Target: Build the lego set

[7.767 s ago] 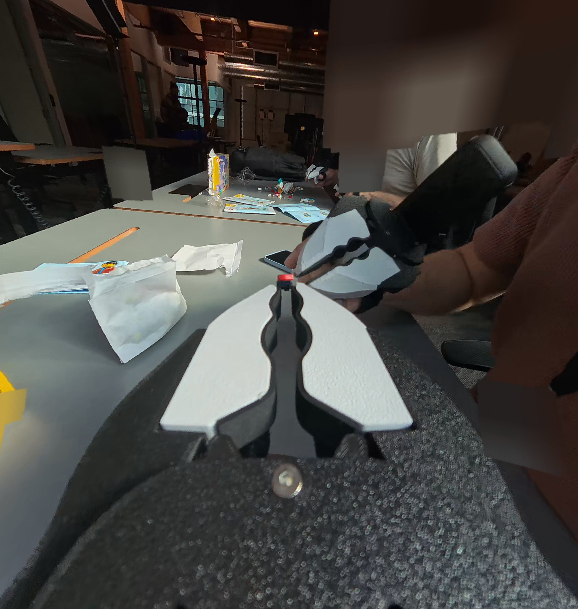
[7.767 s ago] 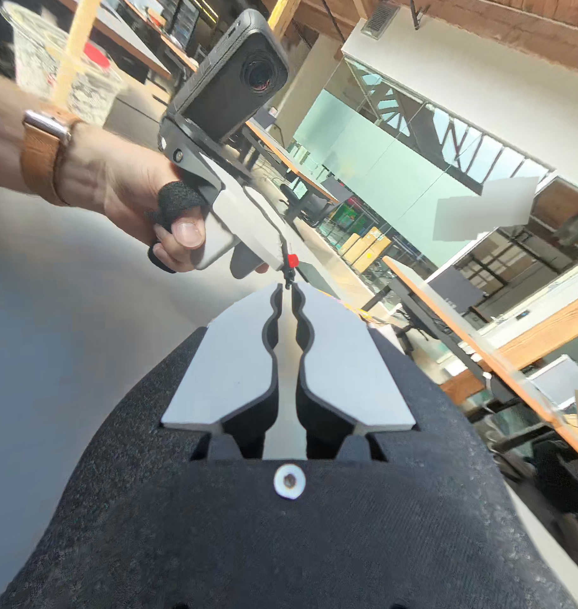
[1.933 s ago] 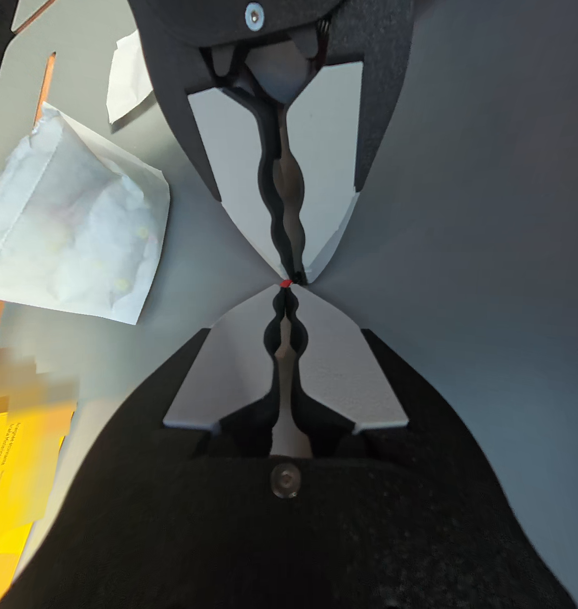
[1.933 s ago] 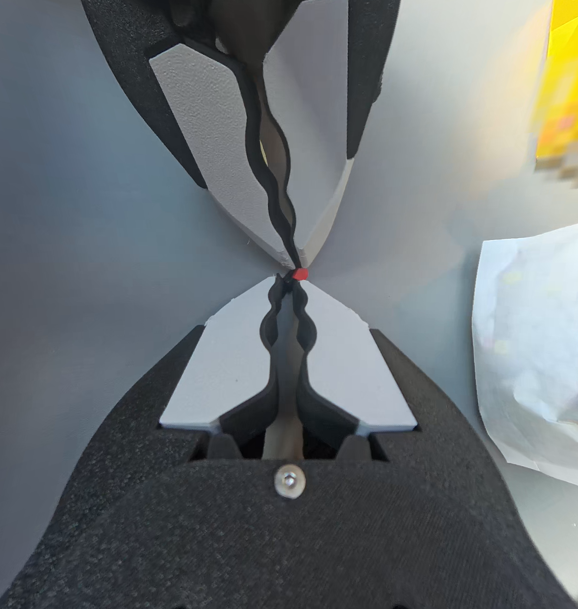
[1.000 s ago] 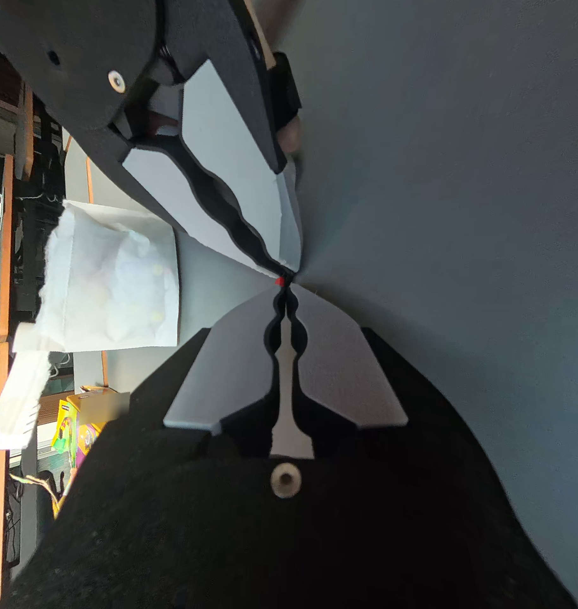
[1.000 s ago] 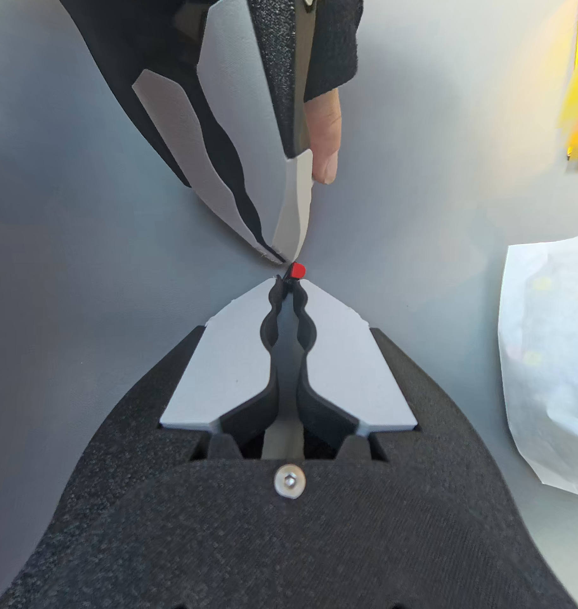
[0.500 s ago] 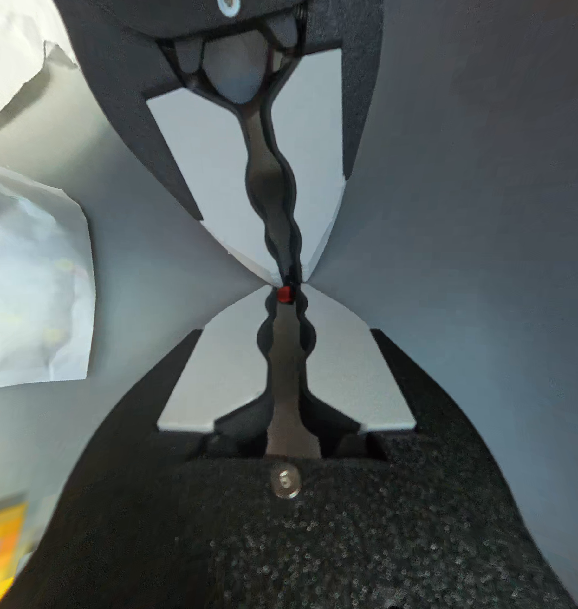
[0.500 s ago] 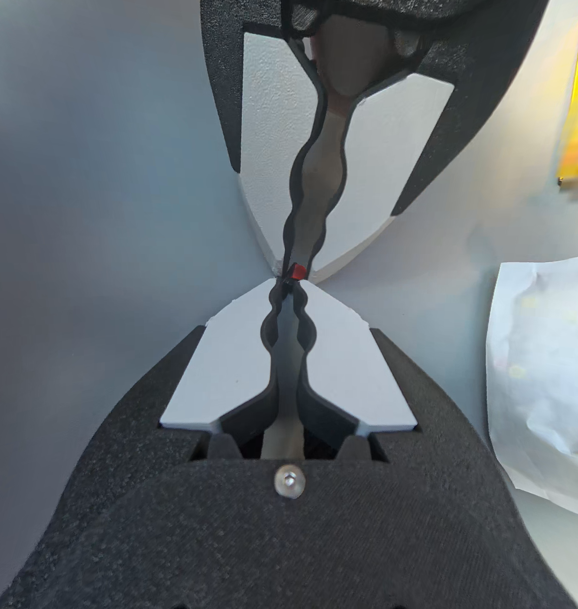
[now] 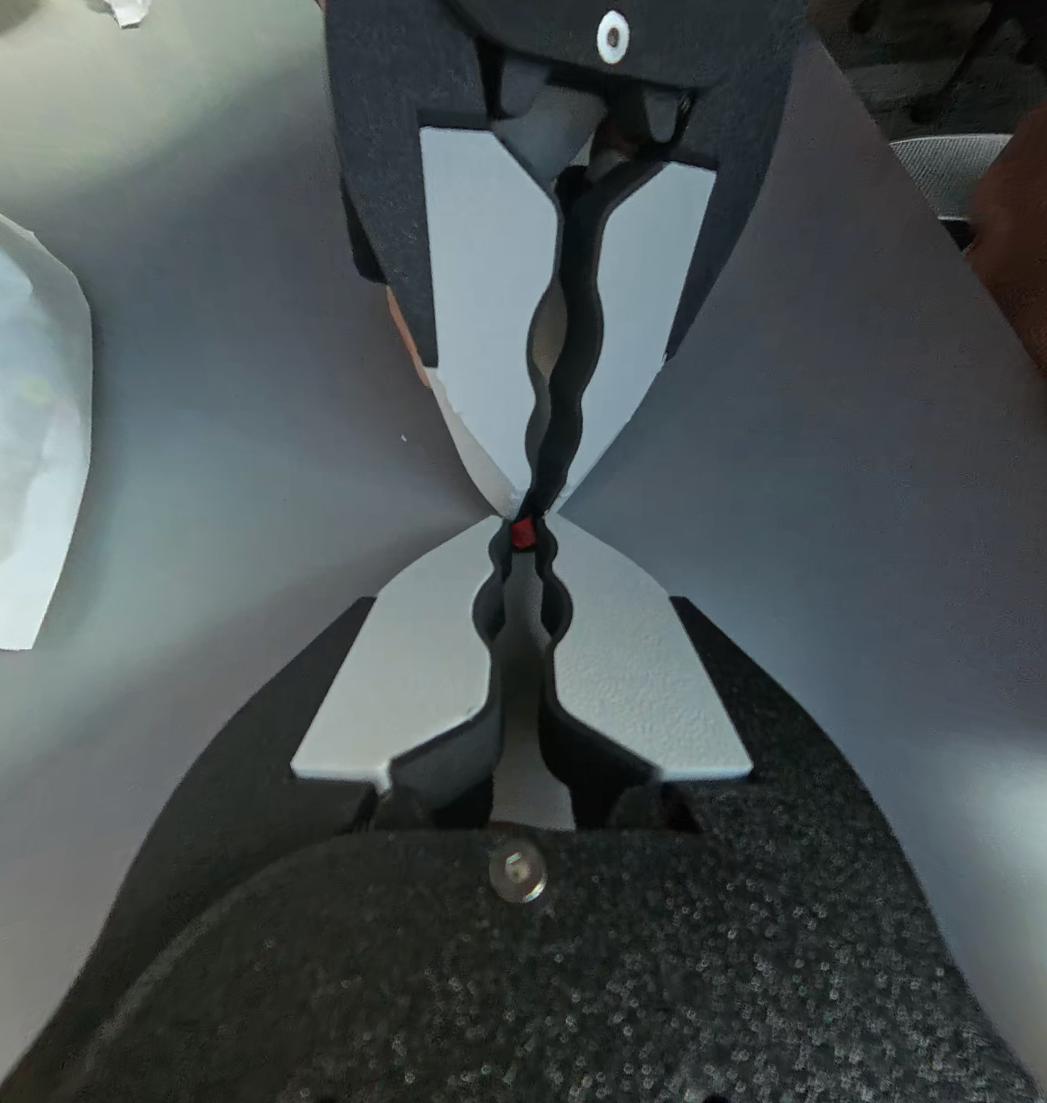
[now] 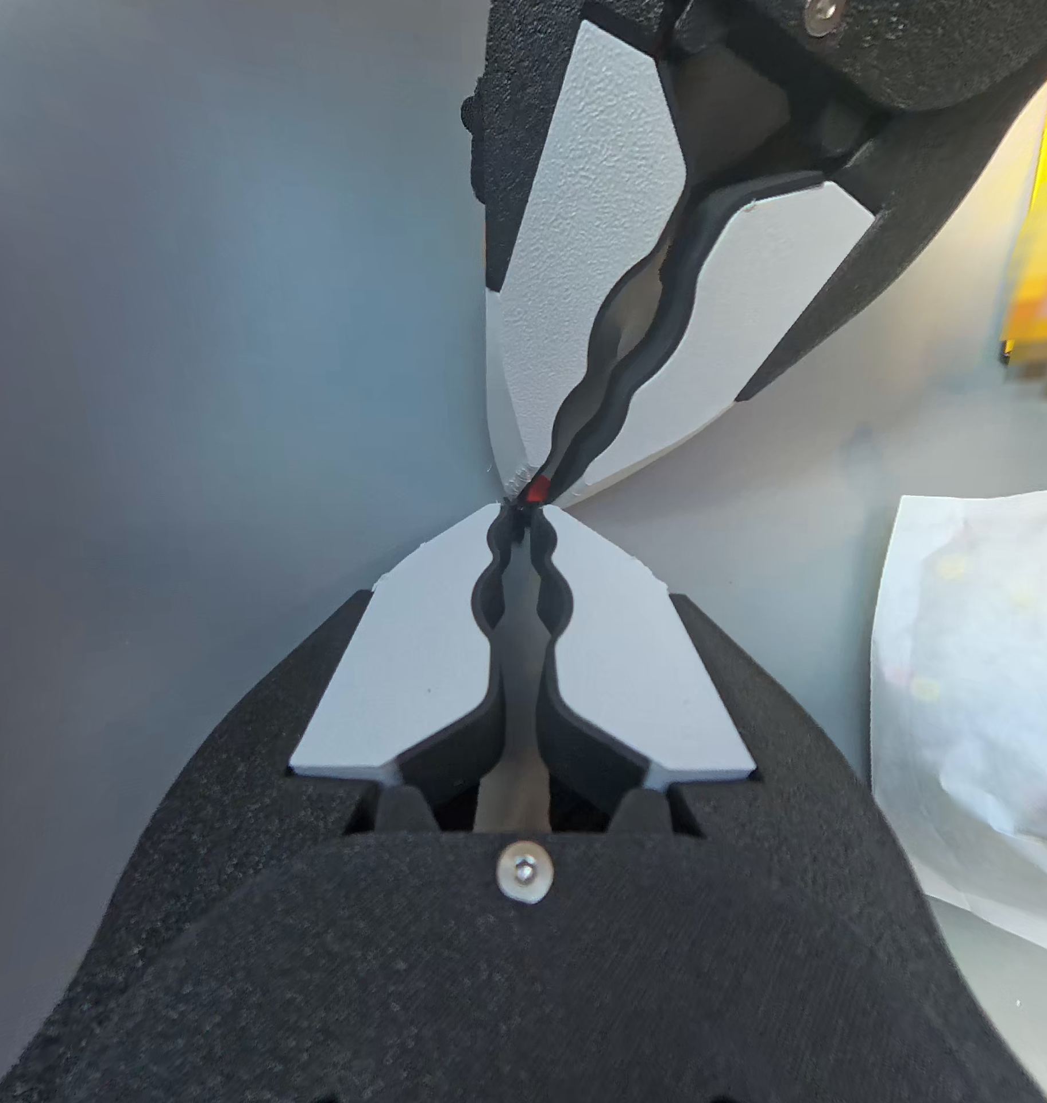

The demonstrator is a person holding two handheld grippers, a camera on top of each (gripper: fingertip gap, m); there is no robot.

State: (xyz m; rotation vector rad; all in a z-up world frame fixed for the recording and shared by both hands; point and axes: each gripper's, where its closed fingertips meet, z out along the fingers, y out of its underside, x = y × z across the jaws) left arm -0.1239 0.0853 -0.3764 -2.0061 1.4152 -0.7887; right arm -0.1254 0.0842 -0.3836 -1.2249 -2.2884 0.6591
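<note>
Red plastic marks the centre of both views: a tiny red brick (image 9: 523, 533) is pinched at the very tips of the left hand-held gripper (image 9: 523, 535), whose jaws are pressed together on it. In the right wrist view the right hand-held gripper (image 10: 522, 518) is seen nearest, its jaws likewise nearly closed, with something small and dark (image 10: 518, 520) nipped at the tips; what that piece is cannot be told, as it is too small. Just beyond those tips the red brick (image 10: 535, 489) is met, held by the left hand-held gripper (image 10: 539, 486), which comes in tilted from above. The two tools are thus brought tip to tip over the grey surface (image 10: 210, 298), and the pieces appear to touch; it is judged that the two are being pressed together, each held at the extreme tip so that the mating faces stay free. In the left wrist view the right hand-held gripper (image 9: 533, 513) is seen opposite, just beyond the red brick. Farther from the brick, a white paper bag (image 10: 974, 686) with faint coloured shapes inside lies on the surface to one side, probably kept near as the parts supply. Farthest from the brick, a yellow box (image 10: 1040, 239) is seen at the edge of the right wrist view.
</note>
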